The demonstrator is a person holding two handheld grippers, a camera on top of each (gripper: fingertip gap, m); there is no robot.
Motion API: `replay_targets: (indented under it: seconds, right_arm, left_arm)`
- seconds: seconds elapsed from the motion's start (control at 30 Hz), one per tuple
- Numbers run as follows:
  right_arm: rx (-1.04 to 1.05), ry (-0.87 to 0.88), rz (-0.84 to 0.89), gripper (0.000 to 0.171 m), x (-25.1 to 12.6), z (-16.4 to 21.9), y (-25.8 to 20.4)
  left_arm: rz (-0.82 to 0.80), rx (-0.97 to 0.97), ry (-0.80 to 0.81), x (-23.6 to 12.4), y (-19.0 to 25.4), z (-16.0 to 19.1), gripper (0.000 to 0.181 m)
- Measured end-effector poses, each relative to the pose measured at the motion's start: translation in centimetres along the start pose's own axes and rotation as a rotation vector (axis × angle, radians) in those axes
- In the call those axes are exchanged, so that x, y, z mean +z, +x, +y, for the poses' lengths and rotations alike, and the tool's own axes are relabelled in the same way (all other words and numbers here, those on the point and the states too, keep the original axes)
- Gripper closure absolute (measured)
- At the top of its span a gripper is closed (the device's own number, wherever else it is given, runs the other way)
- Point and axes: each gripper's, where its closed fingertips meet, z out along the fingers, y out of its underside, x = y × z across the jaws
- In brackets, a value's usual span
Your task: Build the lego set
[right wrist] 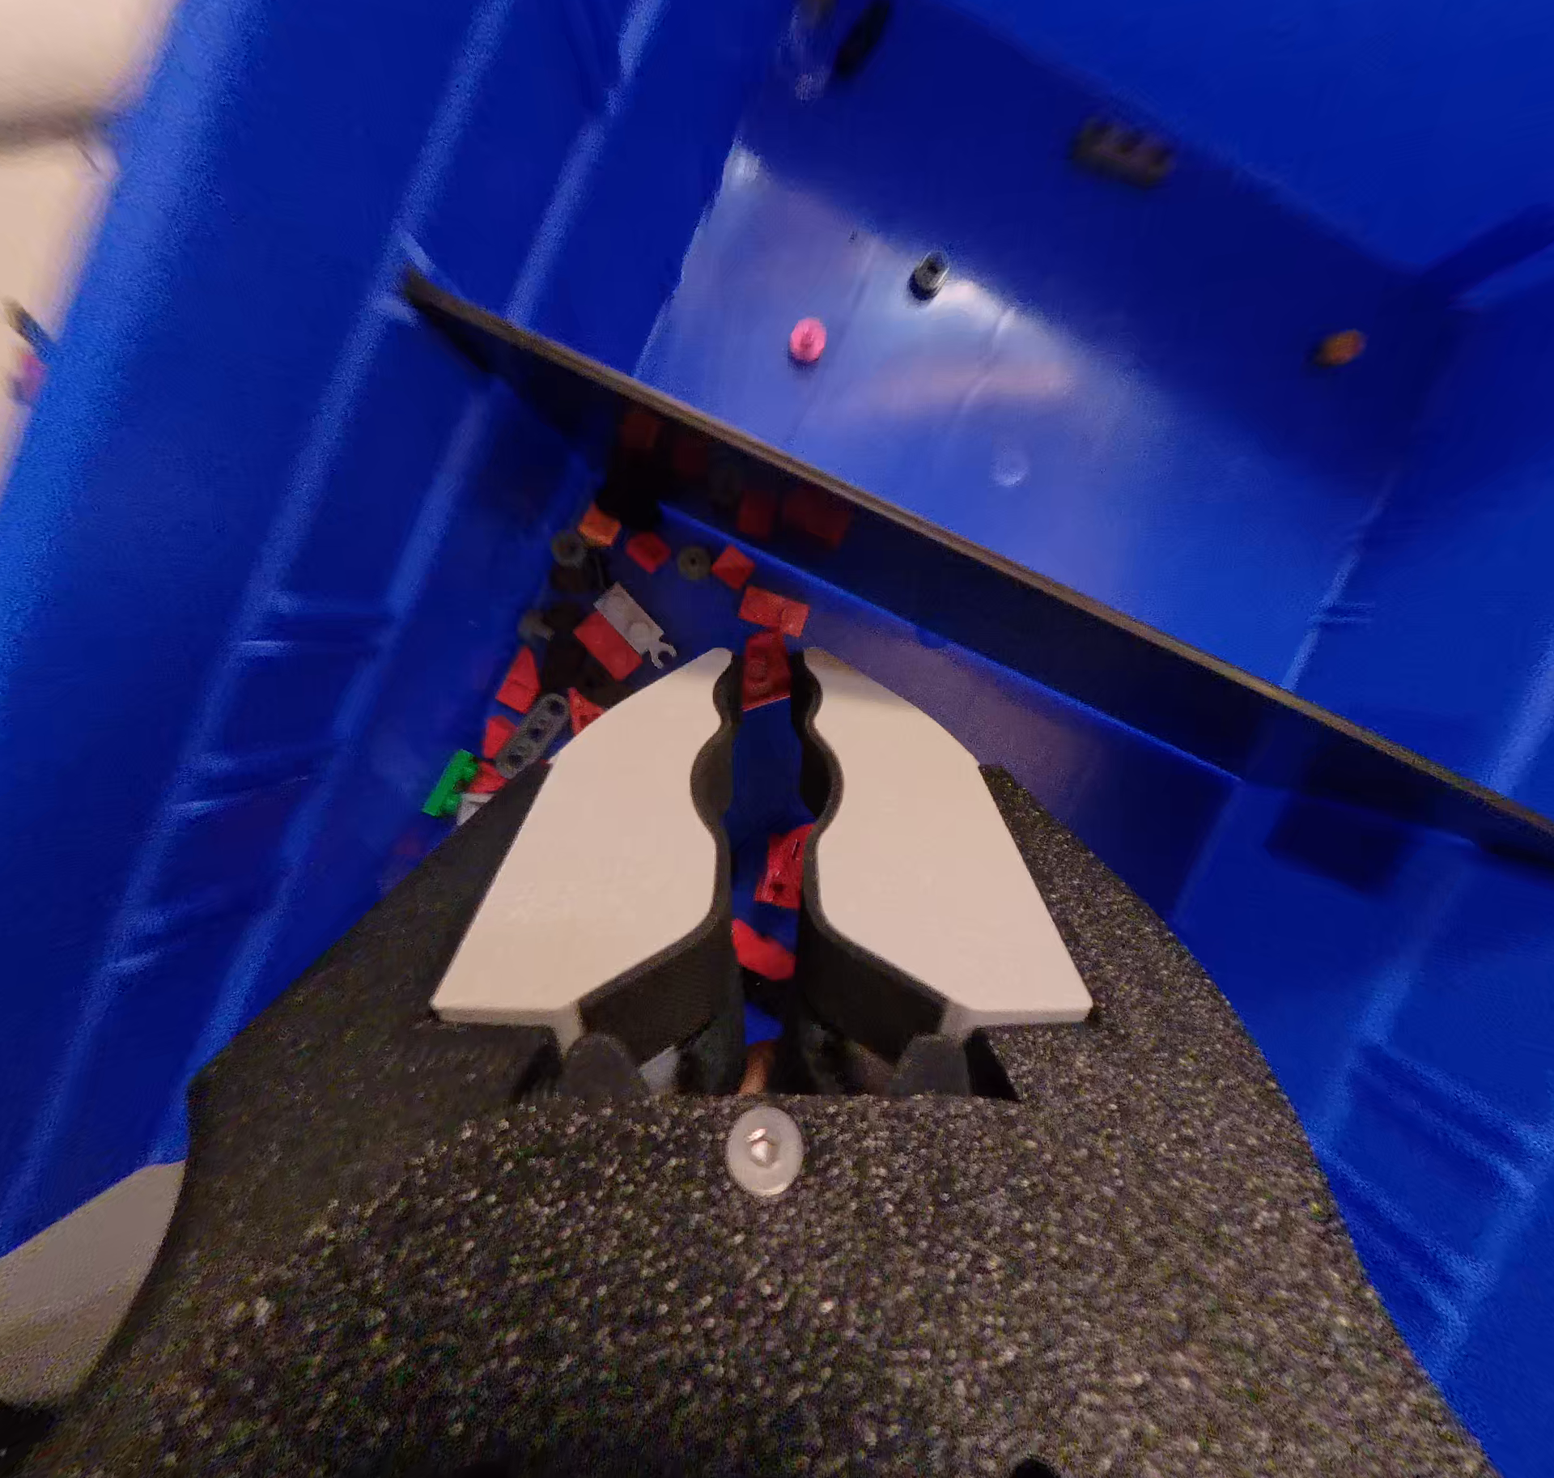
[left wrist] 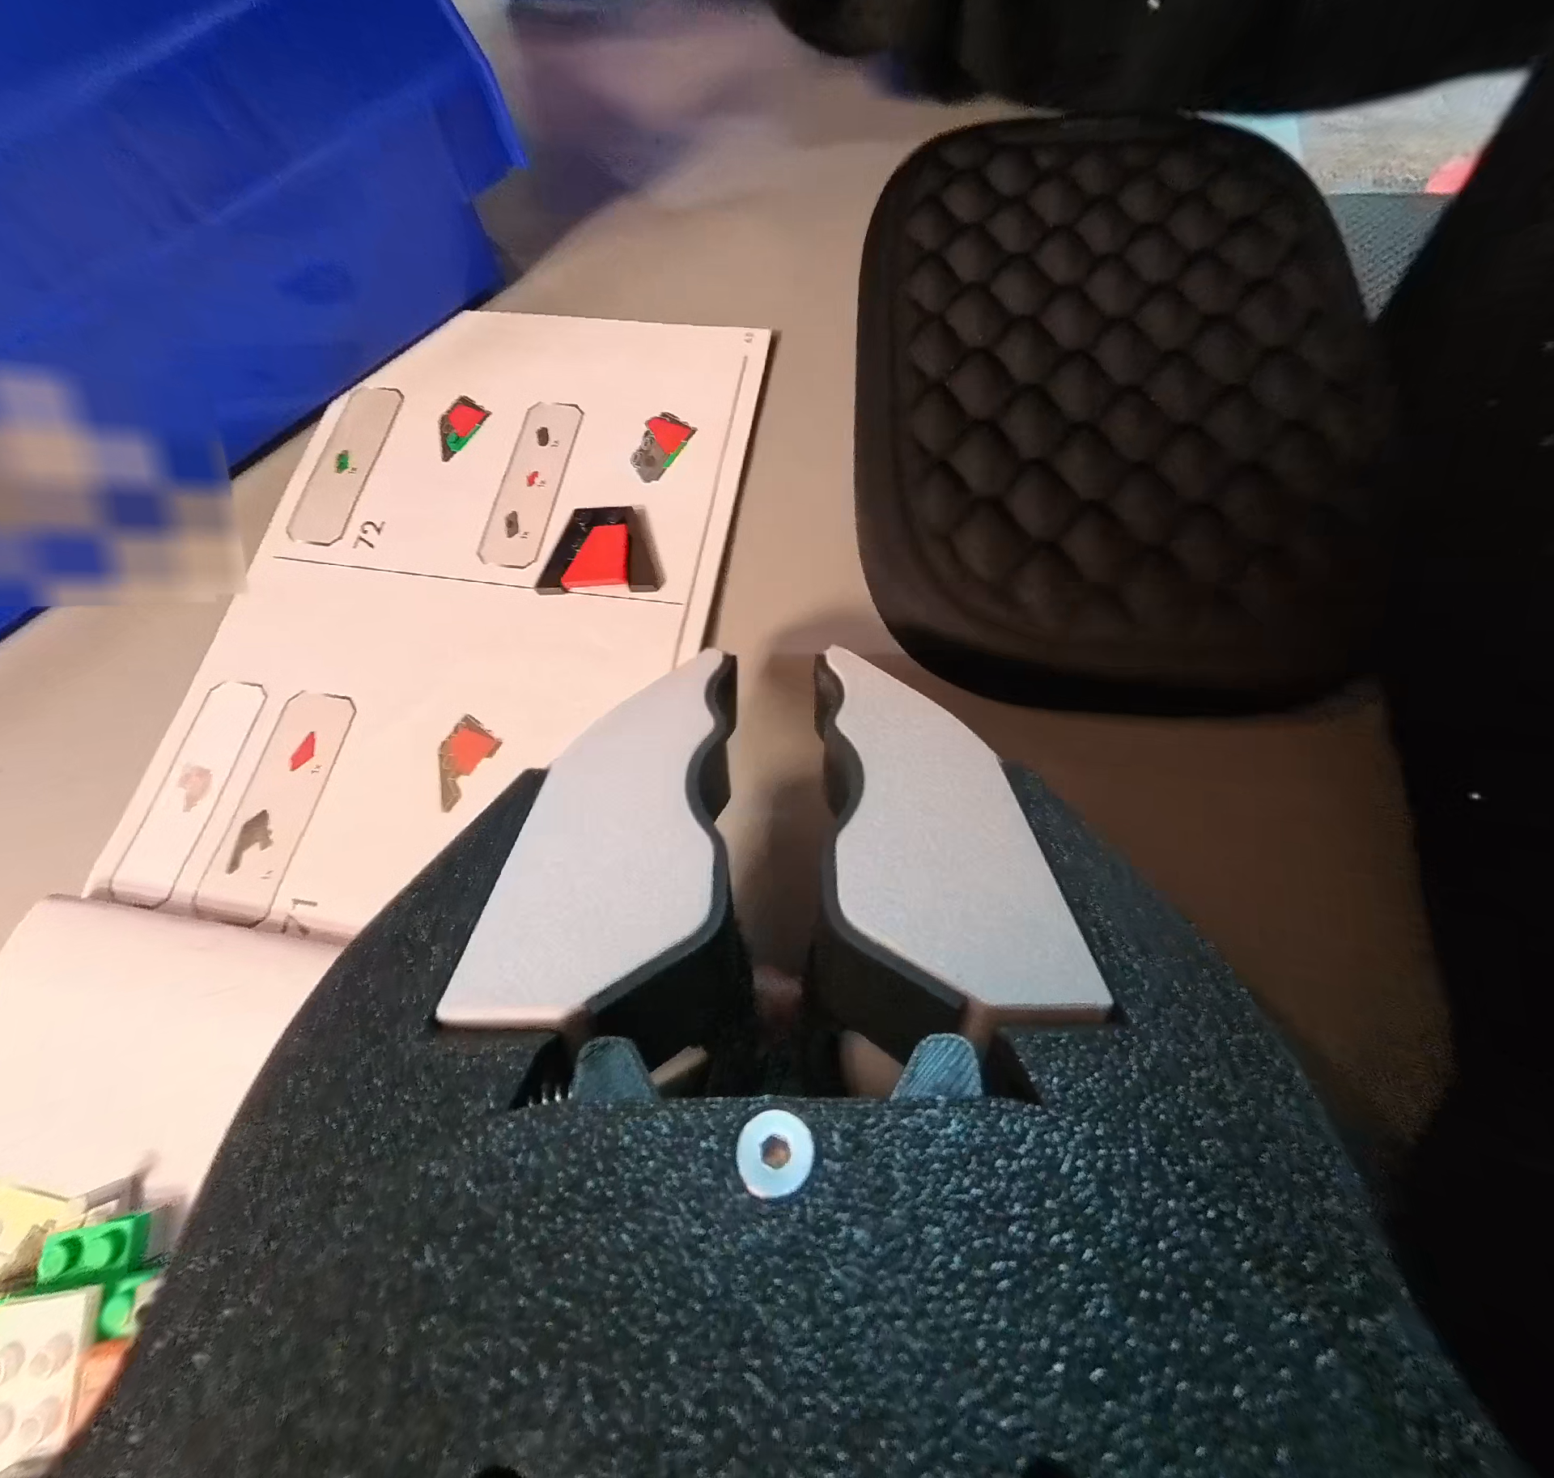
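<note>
In the left wrist view, the left gripper (left wrist: 774,664) is hovering empty with jaws slightly apart over the tan table (left wrist: 1093,849), beside the matte paper instruction booklet (left wrist: 471,597) carrying a small red-and-black wedge assembly (left wrist: 601,550), so the build looks early, with loose studded bricks (left wrist: 76,1286) waiting nearby. In the right wrist view, the right gripper (right wrist: 767,664) is reaching into the glossy blue bin (right wrist: 1261,681), its jaws narrowly apart around a red plate (right wrist: 765,672) among small hard plastic pieces (right wrist: 589,664), though whether it is gripping is unclear

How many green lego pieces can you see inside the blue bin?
1. A single green piece lies at the near left edge of the pile in the blue bin, just left of the right gripper. More may be hidden under the gripper.
</note>
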Motion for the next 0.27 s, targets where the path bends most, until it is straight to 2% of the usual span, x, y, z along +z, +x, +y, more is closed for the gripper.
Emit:
replay_targets:
  seconds: [0.13,0.2,0.27]
  right_arm:
    - [0.104,0.365,0.115,0.160,-7.6,-4.6,-0.8]
    - [0.166,0.667,0.041,0.161,-12.9,-8.0,-4.6]
    - [0.229,0.941,-0.119,0.161,-17.3,-10.3,-9.6]
  left_arm:
    - [-0.119,-0.022,0.134,-1.3,-1.4,-1.3,0.162]
    - [-0.221,-0.035,0.282,-2.9,-2.5,-2.8,0.152]
    - [-0.327,-0.063,0.449,-5.0,-3.6,-4.7,0.144]
